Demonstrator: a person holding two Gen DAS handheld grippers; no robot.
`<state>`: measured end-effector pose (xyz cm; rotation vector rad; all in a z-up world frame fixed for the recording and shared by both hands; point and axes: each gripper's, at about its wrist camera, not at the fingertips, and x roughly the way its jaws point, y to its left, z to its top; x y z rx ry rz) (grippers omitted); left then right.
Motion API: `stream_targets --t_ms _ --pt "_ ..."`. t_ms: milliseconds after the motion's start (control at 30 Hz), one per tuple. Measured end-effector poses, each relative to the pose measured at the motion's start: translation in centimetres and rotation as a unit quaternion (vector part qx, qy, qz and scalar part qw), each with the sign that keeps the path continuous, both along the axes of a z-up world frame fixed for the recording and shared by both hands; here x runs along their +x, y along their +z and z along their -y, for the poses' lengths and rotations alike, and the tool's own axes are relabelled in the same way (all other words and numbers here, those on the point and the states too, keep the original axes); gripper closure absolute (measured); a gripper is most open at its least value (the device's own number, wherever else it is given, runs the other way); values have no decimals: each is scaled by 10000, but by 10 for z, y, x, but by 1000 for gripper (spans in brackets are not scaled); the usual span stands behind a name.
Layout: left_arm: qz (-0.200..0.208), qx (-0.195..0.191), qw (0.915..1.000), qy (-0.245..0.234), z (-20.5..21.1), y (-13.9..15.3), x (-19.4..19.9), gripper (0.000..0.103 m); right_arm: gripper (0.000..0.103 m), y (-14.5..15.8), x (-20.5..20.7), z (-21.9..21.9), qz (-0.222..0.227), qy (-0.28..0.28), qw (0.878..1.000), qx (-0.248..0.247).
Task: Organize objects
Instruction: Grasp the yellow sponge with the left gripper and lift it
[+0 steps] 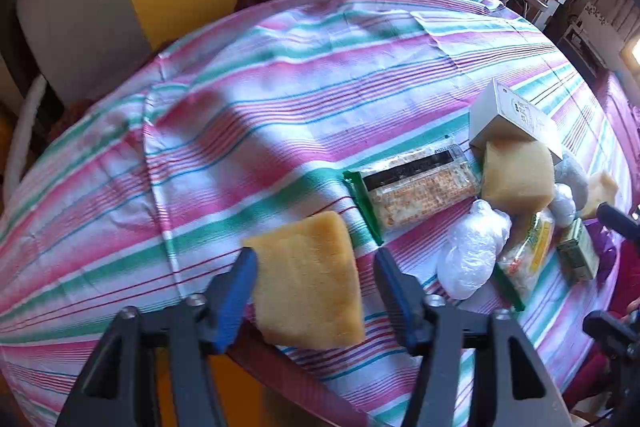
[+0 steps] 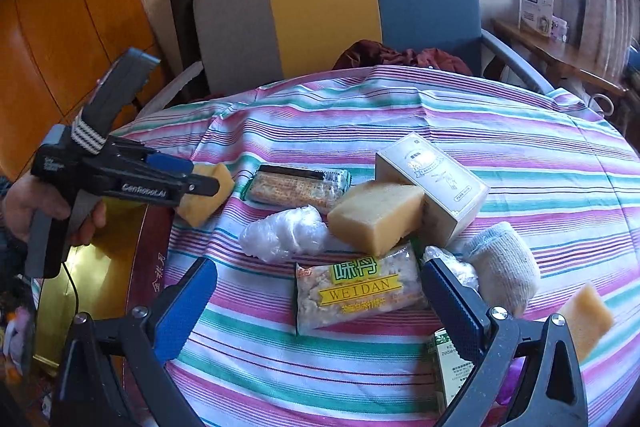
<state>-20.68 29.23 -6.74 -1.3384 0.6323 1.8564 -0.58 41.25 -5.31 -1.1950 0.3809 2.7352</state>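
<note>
Now the yellow sponge (image 1: 308, 283) lies at the near-left edge of the striped tablecloth (image 1: 280, 99), between the two blue pads of the left gripper (image 1: 316, 255). The jaws stand apart: the right pad is clearly off the sponge, and the left pad is just beside its edge, so the sponge looks released and not squeezed. In the right wrist view the same sponge (image 2: 208, 199) shows partly behind the left gripper (image 2: 200, 183), which a hand (image 2: 44, 211) holds by the handle.

Just to the right of the sponge lies a cracker pack with green ends (image 1: 416, 187). Beyond it a thicker sponge block (image 1: 516, 179) leans against a beige carton box (image 1: 512, 119). Near them are a crumpled clear plastic bag (image 1: 468, 251) and a snack pack marked WEIDAN (image 2: 360, 291).

The right gripper (image 2: 320, 291) hovers above the WEIDAN pack with its fingers wide apart, and nothing is pressed between them. Beside its right finger are a white rolled sock (image 2: 504, 267), a small green box (image 2: 452, 367) and another small sponge piece (image 2: 588, 315).

Behind the table stands a chair with grey, yellow and blue panels (image 2: 332, 7), with a dark red cloth (image 2: 400, 57) on the seat.
</note>
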Motion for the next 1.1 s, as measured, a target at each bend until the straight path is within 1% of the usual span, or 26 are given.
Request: stream_targets --t_ms 100,133,233,300,333,467,567,633,733,867,1000,1100 --pt "-149 -79 9998 -78 -7 -1 8 36 0 -1 -2 0 30 43 10000 -33" --pt "-240 -193 9995 103 -10 -2 9 32 0 -2 -3 1 37 56 10000 -34" --pt "-392 -379 9984 131 -16 -8 11 32 0 -2 -2 1 24 79 10000 -47" --pt "-563 -346 9977 150 -13 -7 13 51 0 -2 -1 0 35 61 10000 -62" --pt "-680 -380 9969 117 -13 -6 14 55 0 -2 -1 -1 39 52 9999 -77" --pt "-842 -325 9959 30 -8 -3 19 64 0 -3 -2 0 55 61 10000 -57" --pt "-878 -230 9959 23 -4 0 22 67 0 -4 -1 1 59 80 9999 -22" --pt "-810 -37 9967 52 1 5 22 69 0 -4 -1 1 62 72 10000 -8" --pt "-652 433 9969 106 7 19 24 69 0 -5 -2 -1 85 54 9999 -16" --pt "-443 1010 9938 116 12 40 30 69 0 -5 0 -2 55 15 10000 2" --pt "-524 1439 9880 187 24 66 41 69 0 1 0 -1 66 29 10000 55" --pt "-635 1736 9821 373 45 87 52 68 0 13 -9 6 57 345 9989 306"
